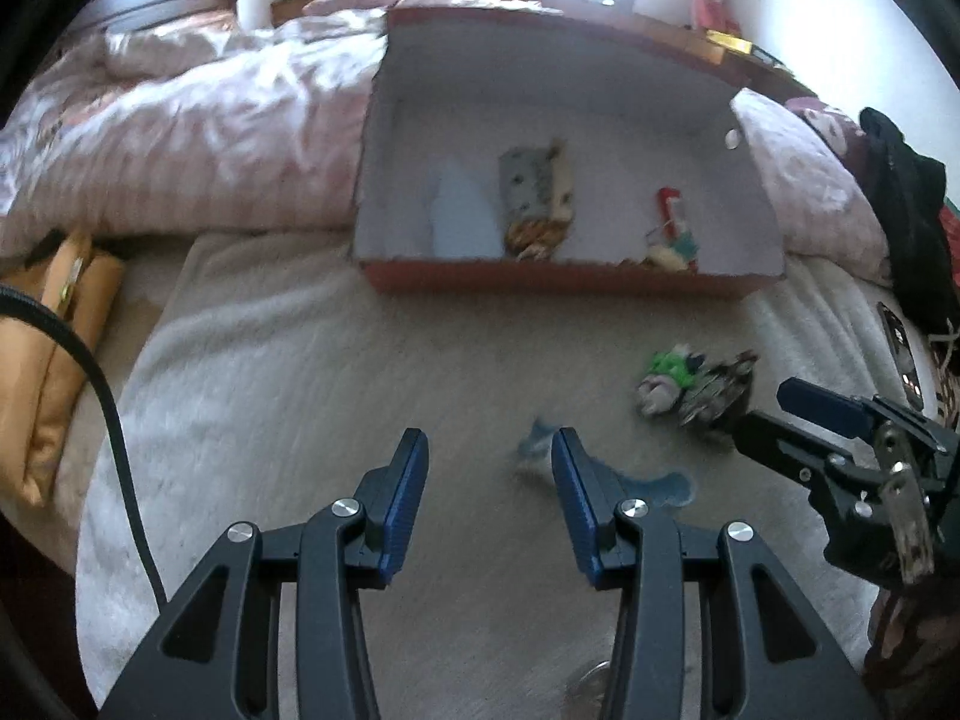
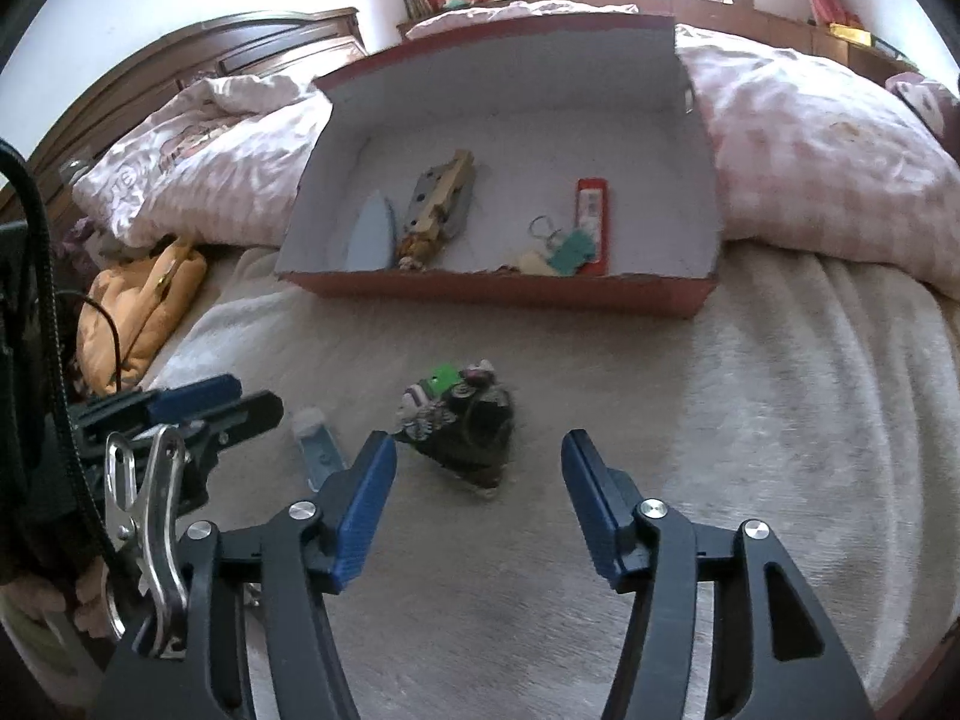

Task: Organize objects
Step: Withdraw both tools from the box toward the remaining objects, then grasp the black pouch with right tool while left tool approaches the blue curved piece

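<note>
A red cardboard box [image 1: 540, 282] [image 2: 498, 294] with a white inside sits open on the bed. In it lie a pale blue oval piece [image 2: 372, 234], a grey patterned item [image 2: 438, 204] and a keychain with a red tag [image 2: 591, 222]. On the blanket in front lies a dark pouch with green and white charms [image 1: 702, 390] [image 2: 474, 426]. My right gripper [image 2: 480, 443] [image 1: 780, 414] stands open just short of it, pads not touching. A small light blue object [image 1: 660, 486] [image 2: 318, 450] lies by the right finger of my left gripper [image 1: 489, 441] [image 2: 258, 397], which is open and empty.
A pink quilt [image 1: 210, 138] [image 2: 810, 150] is bunched on both sides of the box. An orange bag [image 1: 54, 360] [image 2: 138, 312] lies at the left bed edge. A phone [image 1: 900, 354] and dark clothing [image 1: 906, 210] are at the right. A wooden headboard [image 2: 198, 54] stands behind.
</note>
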A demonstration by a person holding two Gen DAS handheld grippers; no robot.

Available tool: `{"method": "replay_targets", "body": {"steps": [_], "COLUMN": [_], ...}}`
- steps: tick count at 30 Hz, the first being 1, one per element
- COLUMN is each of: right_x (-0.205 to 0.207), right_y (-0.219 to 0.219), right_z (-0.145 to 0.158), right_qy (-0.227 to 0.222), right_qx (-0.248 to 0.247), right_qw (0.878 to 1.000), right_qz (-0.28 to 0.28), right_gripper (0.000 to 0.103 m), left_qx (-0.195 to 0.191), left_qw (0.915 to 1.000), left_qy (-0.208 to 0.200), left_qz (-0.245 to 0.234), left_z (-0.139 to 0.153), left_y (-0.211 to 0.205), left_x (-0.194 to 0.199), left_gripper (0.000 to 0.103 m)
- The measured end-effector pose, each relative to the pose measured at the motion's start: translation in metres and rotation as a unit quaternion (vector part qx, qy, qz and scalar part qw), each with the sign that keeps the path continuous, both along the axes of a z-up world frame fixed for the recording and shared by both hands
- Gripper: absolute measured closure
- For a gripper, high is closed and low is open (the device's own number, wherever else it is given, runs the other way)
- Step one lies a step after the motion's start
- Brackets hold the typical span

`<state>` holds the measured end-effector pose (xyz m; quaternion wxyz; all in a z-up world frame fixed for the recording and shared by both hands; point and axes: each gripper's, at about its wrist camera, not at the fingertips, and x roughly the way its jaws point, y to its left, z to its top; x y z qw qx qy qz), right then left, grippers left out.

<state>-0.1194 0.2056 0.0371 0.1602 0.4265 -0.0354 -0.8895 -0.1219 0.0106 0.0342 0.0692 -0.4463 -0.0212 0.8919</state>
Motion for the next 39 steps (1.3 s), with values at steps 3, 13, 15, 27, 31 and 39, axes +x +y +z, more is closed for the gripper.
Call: {"method": "replay_targets", "body": {"steps": [3,13,15,27,31,39], "right_x": [-0.006,-0.009,-0.006,0.02,0.026,0.024], "right_y": [-0.008,-0.005,-0.002,0.022,0.03,0.038], "right_z": [-0.006,-0.012,-0.009,0.001,-0.007,-0.021], "right_qy": [-0.008,-0.022,-0.021,-0.019,-0.023,-0.029], "right_qx": [0.001,-0.005,-0.008,0.03,0.047,0.03], "right_qw": [1.0,1.0,1.0,0.999,0.998,0.999], "right_qz": [0.001,-0.012,-0.014,-0.022,-0.032,-0.032], "right_gripper": [0.044,0.073,0.073,0.073,0.073,0.072], "left_qx": [0.007,0.012,0.016,-0.011,-0.023,-0.042], "left_qw": [0.9999,0.9998,0.9996,0.9945,0.9938,0.9946], "left_qy": [-0.003,0.001,0.001,0.019,0.009,-0.004], "left_qz": [0.008,-0.013,-0.024,-0.102,-0.108,-0.095], "left_z": [-0.003,-0.005,-0.006,-0.006,-0.013,-0.026], "left_y": [-0.006,-0.006,-0.003,0.031,0.041,0.051], "left_x": [0.005,0.015,0.017,0.027,0.02,0.006], "left_gripper": [0.06,0.06,0.055,0.029,0.029,0.029]}}
